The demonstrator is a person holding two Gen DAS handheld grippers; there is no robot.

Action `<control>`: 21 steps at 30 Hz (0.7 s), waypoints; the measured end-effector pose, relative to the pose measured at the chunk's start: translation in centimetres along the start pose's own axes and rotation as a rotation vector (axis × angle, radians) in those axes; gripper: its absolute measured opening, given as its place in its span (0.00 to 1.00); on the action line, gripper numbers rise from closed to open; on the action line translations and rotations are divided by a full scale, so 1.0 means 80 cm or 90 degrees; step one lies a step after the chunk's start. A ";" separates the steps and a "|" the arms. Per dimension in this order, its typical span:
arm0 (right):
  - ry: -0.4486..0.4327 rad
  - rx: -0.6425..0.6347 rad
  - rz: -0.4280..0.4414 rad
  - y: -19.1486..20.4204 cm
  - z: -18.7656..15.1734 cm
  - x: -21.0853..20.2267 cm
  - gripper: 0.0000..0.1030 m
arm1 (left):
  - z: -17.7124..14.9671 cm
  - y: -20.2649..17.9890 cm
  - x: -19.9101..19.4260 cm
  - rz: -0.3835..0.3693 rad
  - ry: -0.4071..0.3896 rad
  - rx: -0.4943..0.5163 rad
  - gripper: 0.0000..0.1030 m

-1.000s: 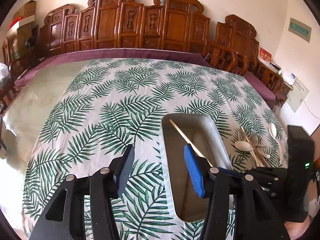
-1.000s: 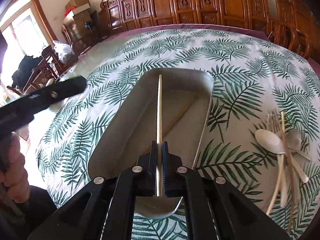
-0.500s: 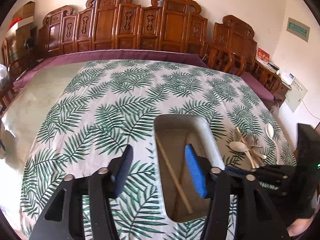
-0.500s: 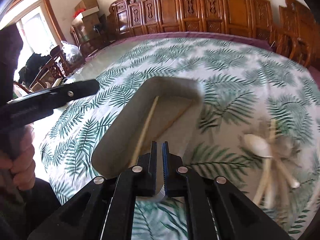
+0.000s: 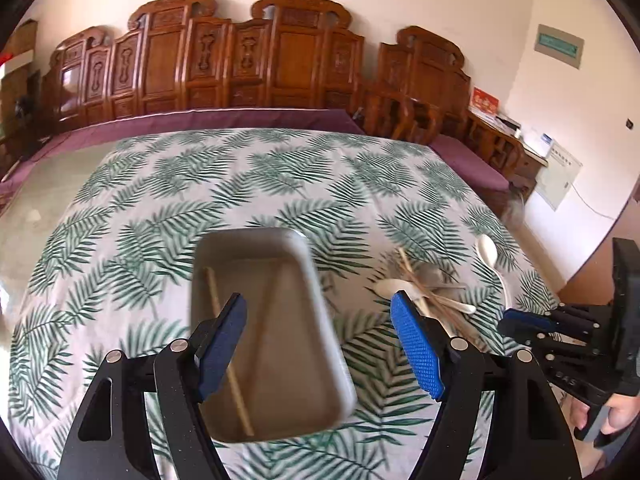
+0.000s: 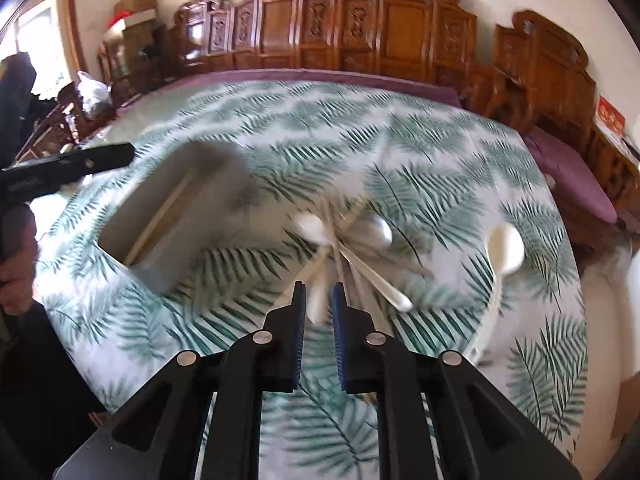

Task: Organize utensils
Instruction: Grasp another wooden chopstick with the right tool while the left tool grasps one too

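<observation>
A grey rectangular tray [image 5: 332, 360] sits on the palm-leaf tablecloth and holds two wooden chopsticks [image 5: 228, 356]; it also shows in the right wrist view [image 6: 224, 176]. To its right lies a pile of utensils [image 6: 348, 240]: white spoons, a metal spoon and chopsticks, also seen from the left wrist [image 5: 424, 292]. A separate white spoon [image 6: 502, 256] lies further right. My left gripper [image 5: 318, 340] is open and empty, hovering over the tray. My right gripper [image 6: 319, 300] is slightly open and empty, just short of the pile.
The round table's near edge [image 6: 600, 320] is at the right. Carved wooden chairs [image 5: 248, 64] line the wall behind the table. A hand holding the other gripper shows at the left of the right wrist view [image 6: 16, 264].
My right gripper let go of the chopstick, which now lies in the tray, then swung right toward the utensil pile. My left gripper opened wider and shifted.
</observation>
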State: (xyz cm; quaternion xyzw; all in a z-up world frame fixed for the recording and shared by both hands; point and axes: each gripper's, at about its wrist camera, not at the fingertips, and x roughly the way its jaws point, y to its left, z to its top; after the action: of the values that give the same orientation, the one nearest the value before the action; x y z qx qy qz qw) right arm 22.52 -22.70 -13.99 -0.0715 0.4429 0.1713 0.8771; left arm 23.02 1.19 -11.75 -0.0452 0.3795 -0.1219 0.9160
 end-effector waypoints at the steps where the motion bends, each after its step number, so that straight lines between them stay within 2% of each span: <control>1: 0.005 0.003 -0.002 -0.005 -0.007 0.002 0.15 | -0.002 -0.006 0.001 -0.001 0.000 0.004 0.69; 11: 0.052 0.012 0.004 -0.029 -0.057 0.041 0.15 | -0.023 -0.061 0.014 -0.008 0.021 0.039 0.69; 21: 0.078 0.001 -0.002 -0.040 -0.069 0.063 0.15 | -0.042 -0.100 0.037 -0.028 0.046 0.076 0.69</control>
State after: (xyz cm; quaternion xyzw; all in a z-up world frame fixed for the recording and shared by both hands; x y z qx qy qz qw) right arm 22.30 -25.99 -21.45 -0.0824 0.4960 0.1648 0.8486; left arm 21.14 -7.25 -14.77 0.0056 0.4034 -0.1663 0.8998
